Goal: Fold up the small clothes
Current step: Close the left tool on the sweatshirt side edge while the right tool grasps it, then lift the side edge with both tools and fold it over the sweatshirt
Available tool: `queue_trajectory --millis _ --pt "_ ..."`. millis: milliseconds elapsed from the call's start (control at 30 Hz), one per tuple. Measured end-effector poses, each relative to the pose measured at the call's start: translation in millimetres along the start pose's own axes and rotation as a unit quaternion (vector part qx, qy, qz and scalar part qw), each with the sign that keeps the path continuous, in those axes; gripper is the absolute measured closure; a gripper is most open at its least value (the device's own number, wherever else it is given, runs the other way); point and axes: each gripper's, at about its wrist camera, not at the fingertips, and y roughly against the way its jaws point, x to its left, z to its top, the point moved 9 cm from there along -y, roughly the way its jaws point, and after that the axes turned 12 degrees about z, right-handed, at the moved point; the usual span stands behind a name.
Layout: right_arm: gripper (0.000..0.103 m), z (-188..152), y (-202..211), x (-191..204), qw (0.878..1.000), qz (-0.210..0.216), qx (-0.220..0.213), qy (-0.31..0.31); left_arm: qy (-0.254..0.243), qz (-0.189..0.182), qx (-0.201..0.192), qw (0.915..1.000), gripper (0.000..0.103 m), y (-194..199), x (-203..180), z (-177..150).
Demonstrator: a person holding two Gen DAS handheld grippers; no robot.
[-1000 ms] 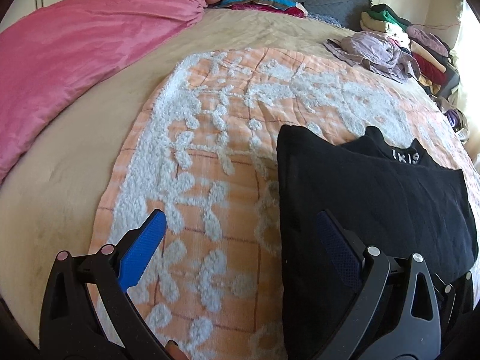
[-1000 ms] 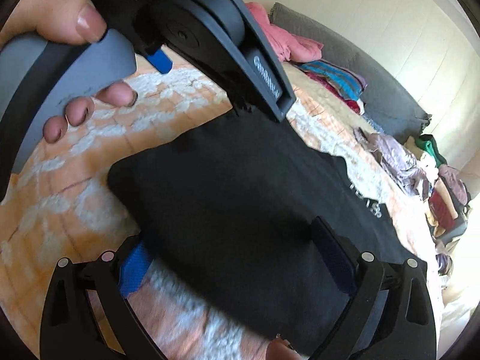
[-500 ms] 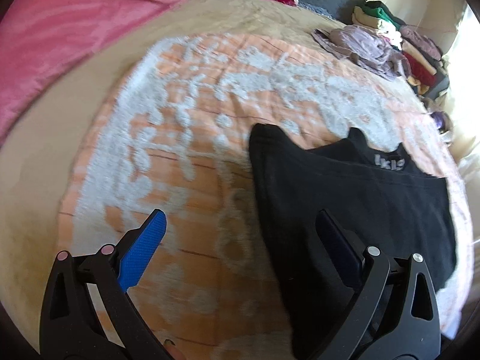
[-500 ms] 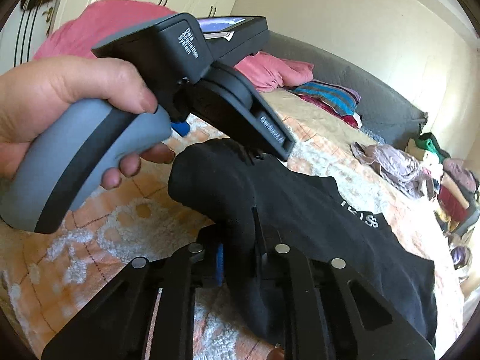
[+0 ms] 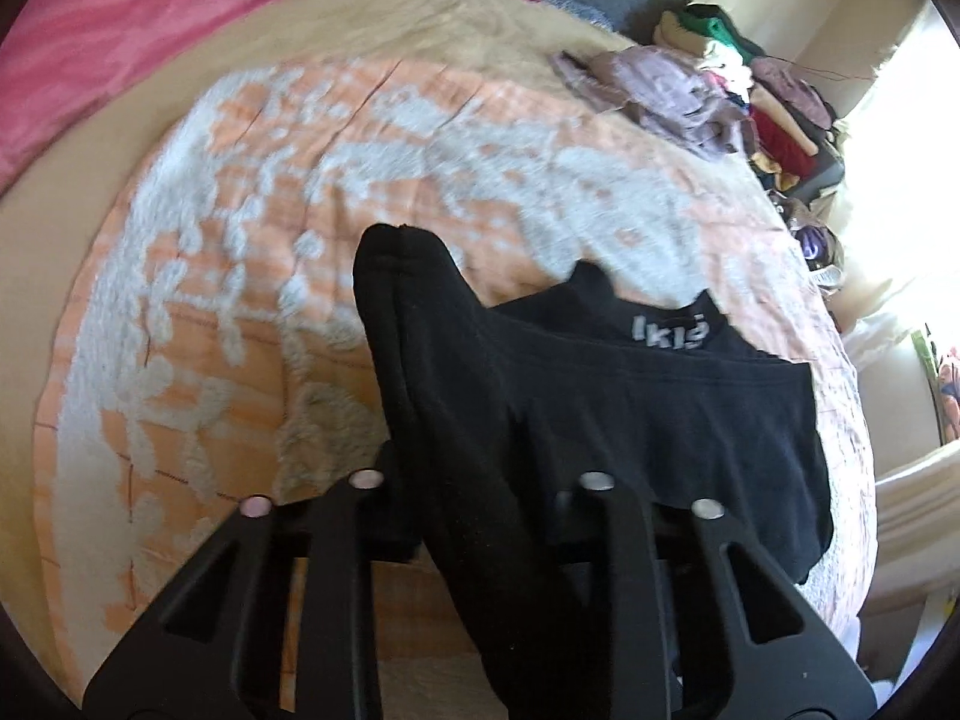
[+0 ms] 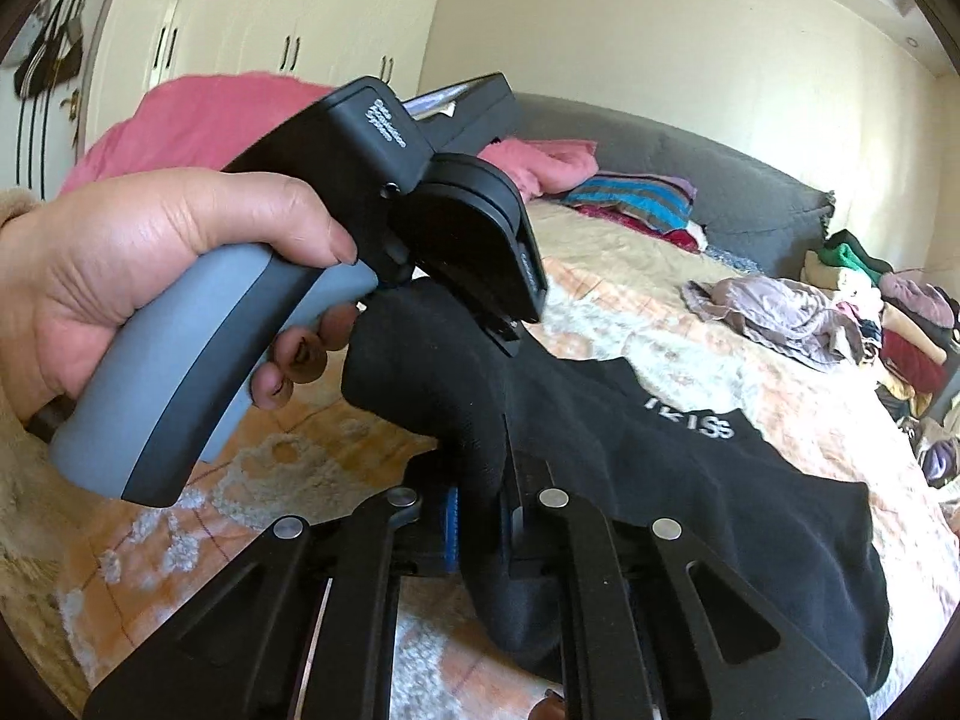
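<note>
A black garment (image 5: 630, 414) with white lettering at its waistband lies on an orange and white patterned blanket (image 5: 252, 252). My left gripper (image 5: 480, 516) is shut on the garment's left edge, and the cloth rises in a fold between its jaws. My right gripper (image 6: 480, 516) is shut on the same edge of the black garment (image 6: 690, 480), closer to me. In the right wrist view the hand-held left gripper (image 6: 456, 228) sits just above the lifted fold. The edge is raised off the blanket; the rest still lies flat.
A pink duvet (image 5: 120, 30) lies at the far left of the bed. A crumpled lilac garment (image 5: 666, 90) and a pile of folded clothes (image 5: 774, 102) sit at the far right. A grey headboard (image 6: 690, 174) and white wardrobes (image 6: 270, 18) stand behind.
Both grippers went from open to shut on the garment's left edge, the right one first, then the left. The edge has lifted off the blanket.
</note>
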Motion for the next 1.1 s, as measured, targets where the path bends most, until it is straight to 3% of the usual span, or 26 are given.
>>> queue_trajectory --millis 533,1100 --pt "0.097 -7.0 73.9 -62.9 0.996 -0.048 -0.047 -0.063 -0.046 -0.003 -0.069 0.9965 0.092 59.3 -87.9 14.5" --pt "0.097 -34.6 123.2 -105.9 0.987 -0.085 -0.065 -0.118 -0.092 -0.016 -0.071 0.993 0.092 69.5 -170.3 4.4"
